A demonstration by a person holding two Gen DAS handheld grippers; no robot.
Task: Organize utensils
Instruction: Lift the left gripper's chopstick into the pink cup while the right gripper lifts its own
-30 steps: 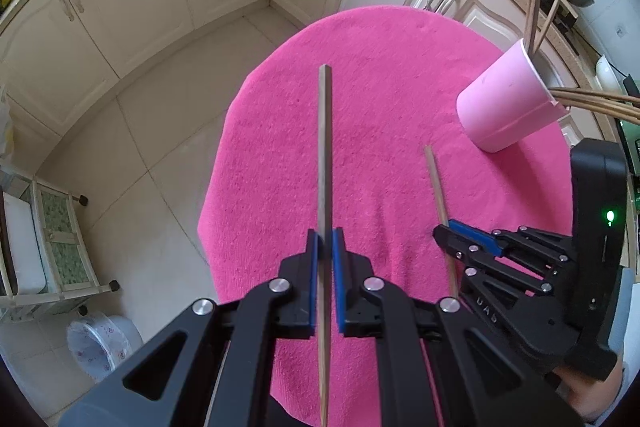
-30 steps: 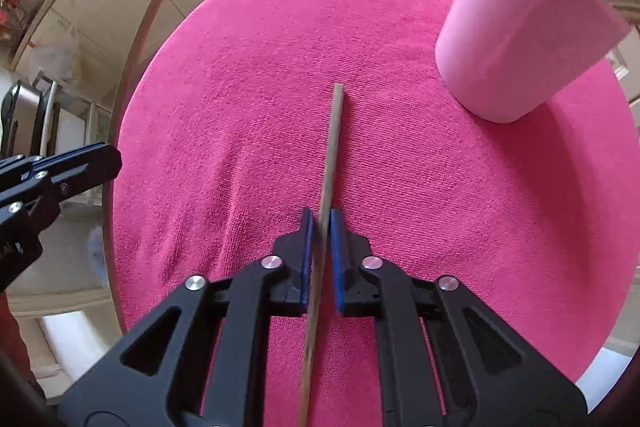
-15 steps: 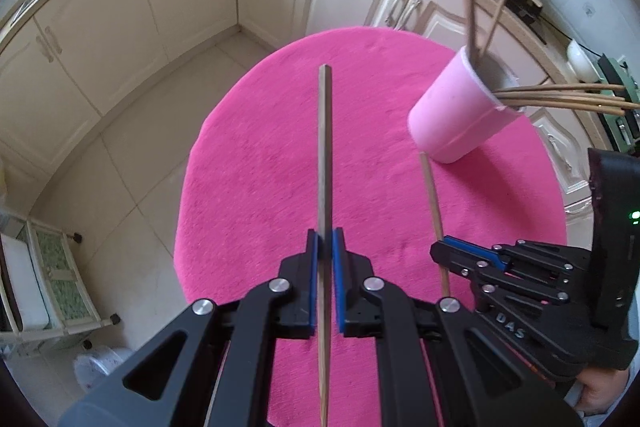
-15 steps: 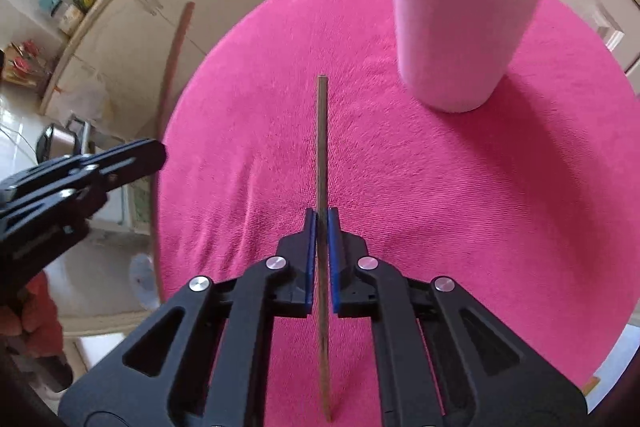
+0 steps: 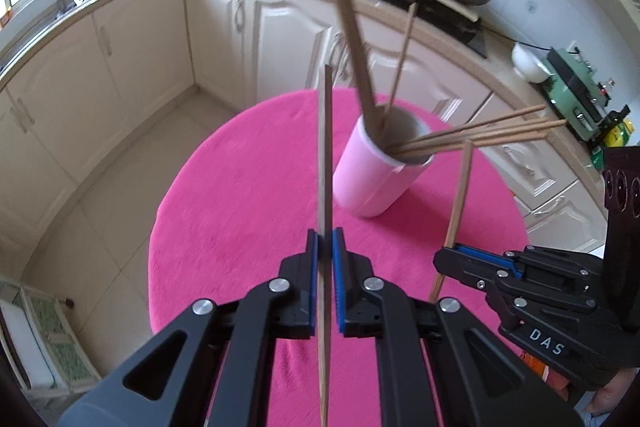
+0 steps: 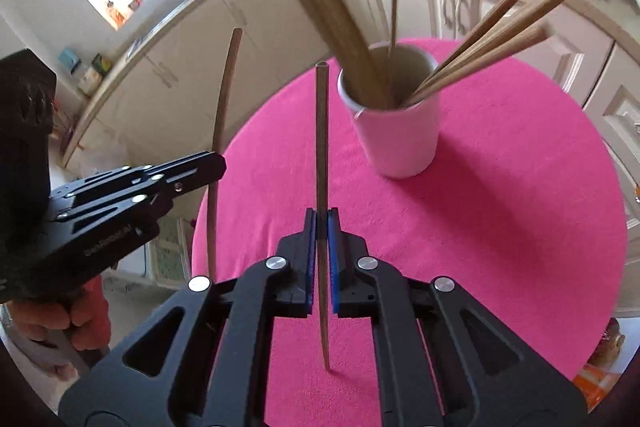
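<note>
We hold one chopstick in each gripper. The left gripper (image 5: 325, 259) is clenched on its chopstick (image 5: 326, 155), the blue pads of the fingers (image 5: 313, 267) pressing it from both sides. The stick runs straight up the middle between them toward 12 o'clock, its far end reaching past the rim of the pink cloth (image 5: 248, 219), and its near end passes back under the gripper body. The right gripper (image 6: 321, 247) grasps the second chopstick (image 6: 321, 147) the same way, centred between its fingers (image 6: 309, 259) and pointing to 12 o'clock (the thin end hangs below, its tip just above the cloth or touching it; we cannot tell which).

The pink cup (image 6: 400, 135) stands upright on the cloth-covered counter (image 6: 520, 227), at about 1 o'clock from the right gripper's fingers and near the tip of its chopstick, not touching it. From the left gripper it also sits at 1 o'clock, just beside the held stick. Other chopsticks (image 6: 492, 39) lean in the cup, fanning out over its rim.

In the left view the right gripper (image 5: 444, 259) shows at 3 o'clock.
</note>
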